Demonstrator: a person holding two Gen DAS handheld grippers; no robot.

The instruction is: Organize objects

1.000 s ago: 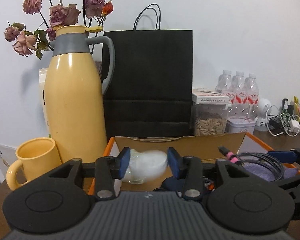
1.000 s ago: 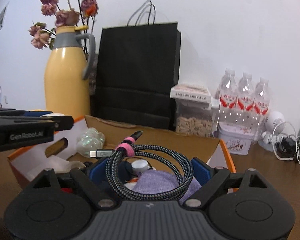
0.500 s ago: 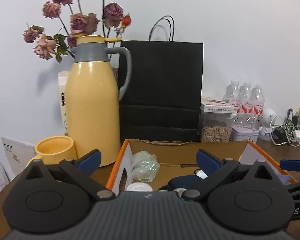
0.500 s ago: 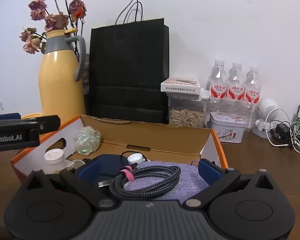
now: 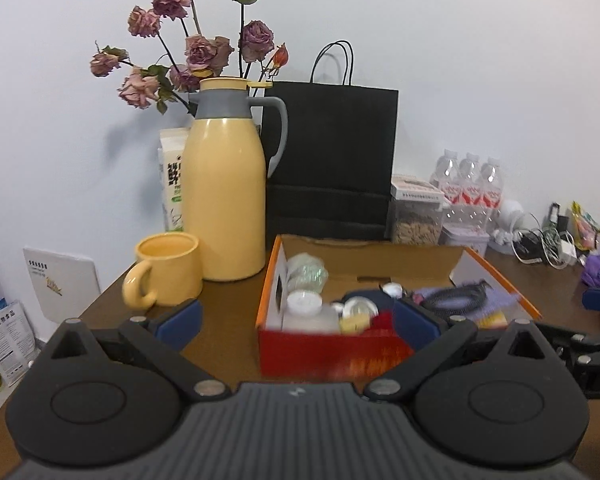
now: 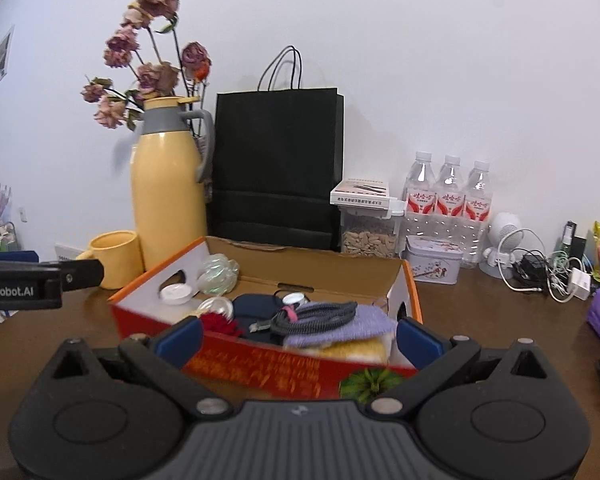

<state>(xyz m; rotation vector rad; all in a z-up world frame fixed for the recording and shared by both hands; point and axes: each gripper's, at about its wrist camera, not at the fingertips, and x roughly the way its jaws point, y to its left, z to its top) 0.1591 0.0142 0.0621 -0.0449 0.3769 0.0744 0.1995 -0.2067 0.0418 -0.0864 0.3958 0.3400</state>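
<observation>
Before the cardboard box (image 6: 404, 284), left gripper (image 5: 296, 322) fingers spread wide, empty, right gripper (image 6: 298, 338) fingers likewise, touching nothing

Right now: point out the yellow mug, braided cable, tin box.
yellow mug (image 5: 168, 270), left wrist view, front of body.
braided cable (image 6: 320, 314), right wrist view, coil's middle.
tin box (image 6: 432, 260), right wrist view, front wall.

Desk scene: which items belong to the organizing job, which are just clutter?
Job:
- orange cardboard box
- braided cable
- purple cloth
- white-capped bottle

Clutter:
- yellow thermos
- yellow mug
- black paper bag
- water bottles
- dried roses
</observation>
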